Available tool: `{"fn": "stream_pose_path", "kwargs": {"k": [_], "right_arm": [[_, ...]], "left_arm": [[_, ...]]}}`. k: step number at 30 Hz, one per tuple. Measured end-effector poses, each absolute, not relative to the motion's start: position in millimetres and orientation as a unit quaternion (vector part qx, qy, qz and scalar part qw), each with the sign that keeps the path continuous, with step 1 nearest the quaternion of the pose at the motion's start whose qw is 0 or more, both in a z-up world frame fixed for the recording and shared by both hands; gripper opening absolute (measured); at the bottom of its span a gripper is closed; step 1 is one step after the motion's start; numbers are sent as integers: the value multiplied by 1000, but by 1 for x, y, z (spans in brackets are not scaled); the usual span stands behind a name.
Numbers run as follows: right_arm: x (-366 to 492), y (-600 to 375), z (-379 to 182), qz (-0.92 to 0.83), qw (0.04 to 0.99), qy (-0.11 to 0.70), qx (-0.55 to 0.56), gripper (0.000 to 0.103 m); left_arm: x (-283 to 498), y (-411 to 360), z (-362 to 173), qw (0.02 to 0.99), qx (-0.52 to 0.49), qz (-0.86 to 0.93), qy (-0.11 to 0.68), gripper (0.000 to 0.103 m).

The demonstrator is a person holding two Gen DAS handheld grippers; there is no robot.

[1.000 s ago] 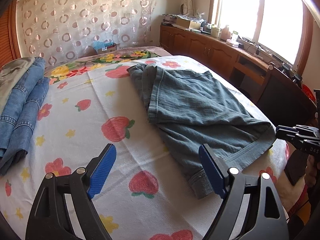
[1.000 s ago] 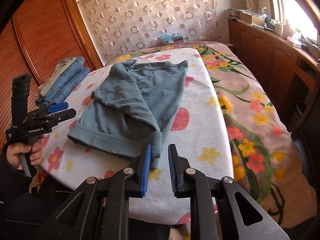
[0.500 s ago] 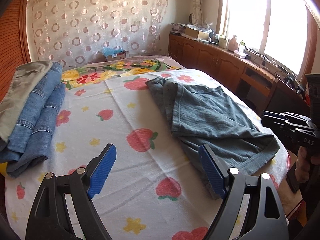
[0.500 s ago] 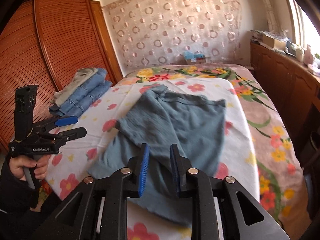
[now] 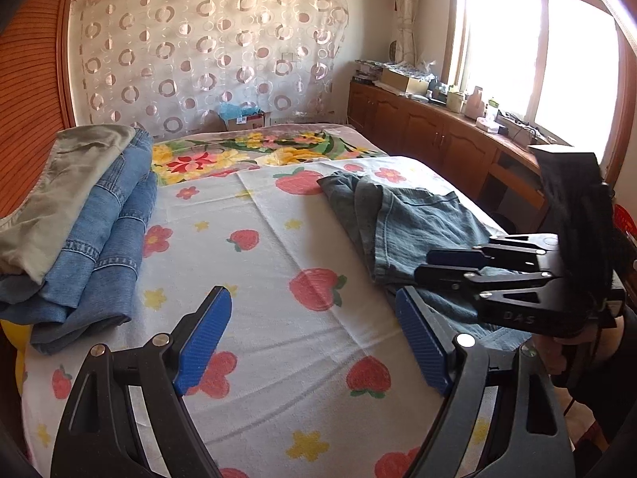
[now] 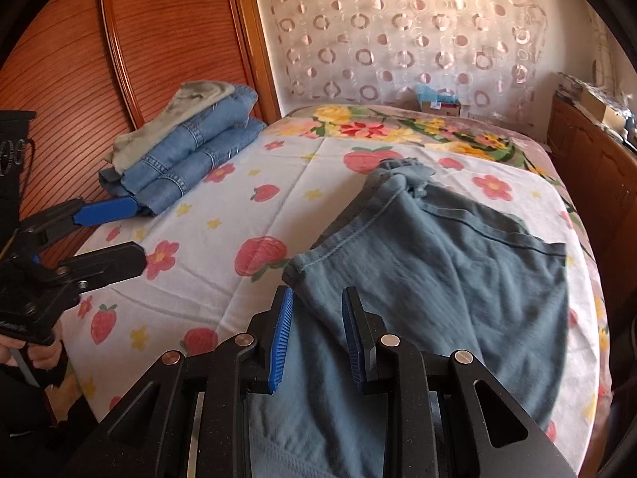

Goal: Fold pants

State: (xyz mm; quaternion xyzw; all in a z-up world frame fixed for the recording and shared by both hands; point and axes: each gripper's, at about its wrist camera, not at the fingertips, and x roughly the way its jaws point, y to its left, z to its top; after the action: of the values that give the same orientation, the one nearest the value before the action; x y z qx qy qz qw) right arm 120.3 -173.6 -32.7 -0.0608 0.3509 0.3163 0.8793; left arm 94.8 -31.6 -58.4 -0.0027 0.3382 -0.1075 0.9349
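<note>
A: How do the jaws stand on the right gripper [image 6: 316, 334]?

B: Parted a little, having just been opening. The grey-blue pants [image 6: 450, 279] lie under and beyond the gap, but the blue pads [image 6: 280, 334] press on nothing.

A: And the left gripper [image 5: 314, 334]?

B: Spread wide, with only the strawberry-print sheet [image 5: 278, 247] showing between its pads. It holds nothing.

A: Where are the pants, then?

B: Lying loosely bunched on the sheet, on the side of the bed nearer the wooden cabinets [image 5: 434, 139]. One end reaches the near edge of the bed, just below the right gripper. The other end is gathered in a crumple toward the far end.

A: Anything else on the bed?

B: A stack of folded jeans [image 6: 187, 151] with a grey-green garment [image 6: 175, 115] on top, at the far side by the wooden wardrobe [image 6: 119, 40], well apart from the pants. A flowered blanket [image 5: 247, 151] shows beyond the sheet.

A: Can you see who holds the tools?

B: Only a hand [image 6: 36, 354] on the left gripper's handle.
</note>
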Motion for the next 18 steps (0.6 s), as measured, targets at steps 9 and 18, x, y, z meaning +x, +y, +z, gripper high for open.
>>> {"fn": "stream_pose_path", "kwargs": {"k": [9,18], "right_arm": [[139,-147,-41,302,874,365,-109,19],[143,-177,-6,270,904,323,-77,3]], "left_arm": [[95,-26,-65,933,-10,-105,343,85],[93,-30,-66,932,-8,-109,346,85]]}}
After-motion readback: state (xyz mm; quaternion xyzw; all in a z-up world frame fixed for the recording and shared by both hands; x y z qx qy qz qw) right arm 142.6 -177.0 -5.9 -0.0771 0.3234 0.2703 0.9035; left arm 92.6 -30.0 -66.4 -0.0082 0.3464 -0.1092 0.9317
